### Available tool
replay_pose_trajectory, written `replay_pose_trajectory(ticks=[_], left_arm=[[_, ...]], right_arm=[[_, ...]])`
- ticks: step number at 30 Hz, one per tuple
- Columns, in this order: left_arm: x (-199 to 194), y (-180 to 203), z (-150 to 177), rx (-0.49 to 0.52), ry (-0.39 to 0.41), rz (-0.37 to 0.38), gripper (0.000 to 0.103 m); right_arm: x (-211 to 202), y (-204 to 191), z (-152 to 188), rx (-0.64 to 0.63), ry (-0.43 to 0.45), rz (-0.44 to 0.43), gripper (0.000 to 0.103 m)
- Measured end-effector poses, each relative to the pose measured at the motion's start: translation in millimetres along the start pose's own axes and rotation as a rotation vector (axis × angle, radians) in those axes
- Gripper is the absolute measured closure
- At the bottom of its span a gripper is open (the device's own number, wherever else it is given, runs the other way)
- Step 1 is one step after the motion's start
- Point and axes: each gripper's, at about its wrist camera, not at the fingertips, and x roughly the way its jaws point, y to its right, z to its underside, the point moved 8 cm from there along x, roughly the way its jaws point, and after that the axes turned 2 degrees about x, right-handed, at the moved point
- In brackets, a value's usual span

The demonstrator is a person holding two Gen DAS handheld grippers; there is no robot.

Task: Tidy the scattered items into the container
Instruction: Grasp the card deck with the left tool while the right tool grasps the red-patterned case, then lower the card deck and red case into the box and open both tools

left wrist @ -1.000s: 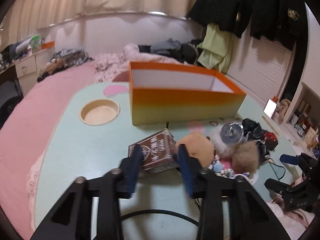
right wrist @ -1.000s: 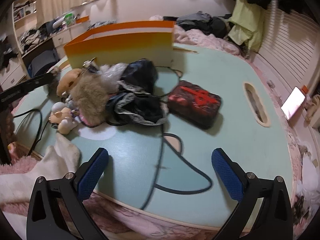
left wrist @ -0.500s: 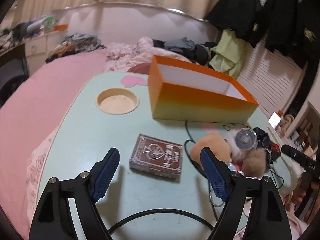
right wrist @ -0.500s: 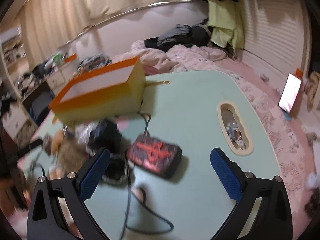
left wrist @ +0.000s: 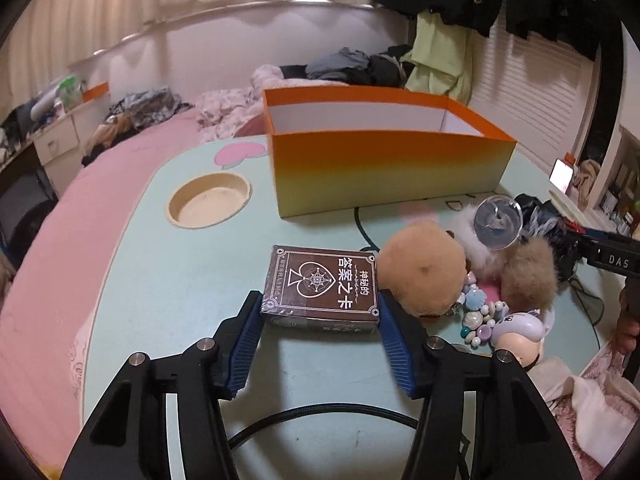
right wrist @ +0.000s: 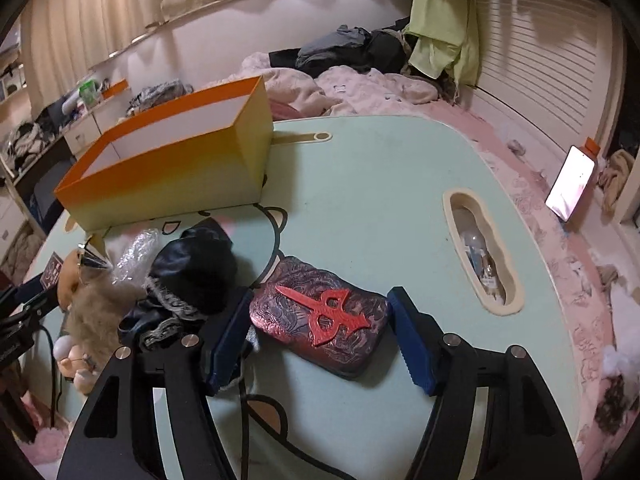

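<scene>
Both wrist cameras sit low and close over the table (left wrist: 168, 280), looking forward along their fingers. They share the orange box (left wrist: 384, 168) (right wrist: 160, 176) and plush pile (left wrist: 480, 264) (right wrist: 96, 312).

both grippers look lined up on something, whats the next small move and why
Probably close both. The left gripper brackets the brown card box, pads at or near its sides; the right gripper straddles the red-emblem case with small gaps. Both items lie flat on the table, outside the orange box.
</scene>
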Motion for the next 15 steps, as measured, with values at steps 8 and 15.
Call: replay_pose_trajectory(ticks=[8, 15], left_arm=[[-32.3, -5.6, -27.2, -0.020, 0.093, 0.021, 0.047], [-39.7, 6.4, -102.2, 0.020, 0.208, 0.034, 0.047]], right_arm=[[-30.8, 7.3, -18.5, 0.024, 0.108, -0.033, 0.034], [-47.6, -50.1, -83.2, -0.121, 0.199, -0.099, 0.034]])
